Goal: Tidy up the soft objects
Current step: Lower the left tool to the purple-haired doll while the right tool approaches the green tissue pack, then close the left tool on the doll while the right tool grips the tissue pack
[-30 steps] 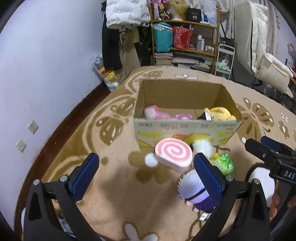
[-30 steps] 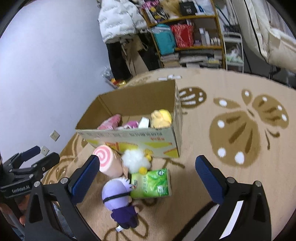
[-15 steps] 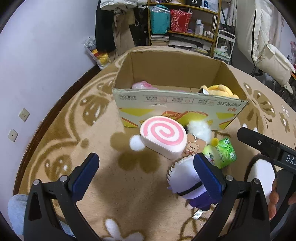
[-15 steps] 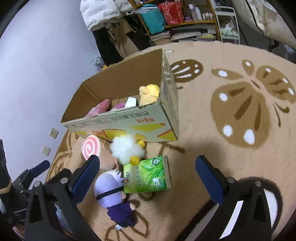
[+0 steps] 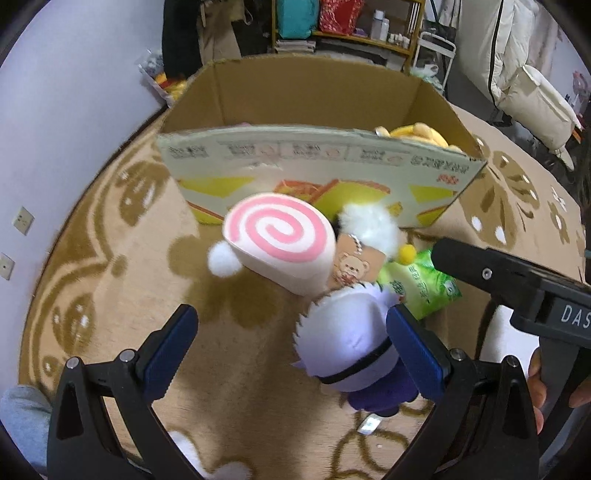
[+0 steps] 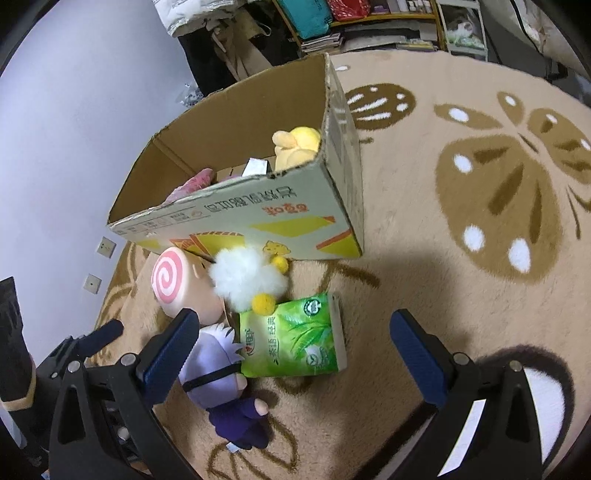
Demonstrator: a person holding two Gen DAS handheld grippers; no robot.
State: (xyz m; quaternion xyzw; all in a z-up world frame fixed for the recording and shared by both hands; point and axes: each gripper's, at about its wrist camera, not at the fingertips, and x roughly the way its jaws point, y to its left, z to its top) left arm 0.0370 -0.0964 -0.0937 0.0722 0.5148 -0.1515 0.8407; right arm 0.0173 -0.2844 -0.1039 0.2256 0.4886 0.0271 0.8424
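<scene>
A pink-swirl roll plush (image 5: 279, 245) (image 6: 181, 286), a white fluffy plush with yellow pom-poms (image 5: 369, 230) (image 6: 247, 280), a green tissue pack (image 5: 424, 286) (image 6: 291, 341) and a white-haired doll in purple (image 5: 351, 354) (image 6: 221, 373) lie on the rug in front of an open cardboard box (image 5: 321, 155) (image 6: 258, 218). The box holds a yellow plush (image 6: 295, 146) and a pink one (image 6: 194, 182). My left gripper (image 5: 291, 343) is open, low over the rug, its right finger beside the doll. My right gripper (image 6: 295, 350) is open above the tissue pack and doll.
The beige rug (image 6: 480, 221) has brown flower patterns. A white wall with sockets (image 5: 22, 221) runs on the left. Shelves (image 5: 351, 22), hanging clothes and a white chair (image 5: 535, 99) stand behind the box. The right gripper's body (image 5: 517, 291) shows in the left wrist view.
Both grippers have moved forward and down toward the toys in front of the box. The toys have not moved. Both grippers stay open.
</scene>
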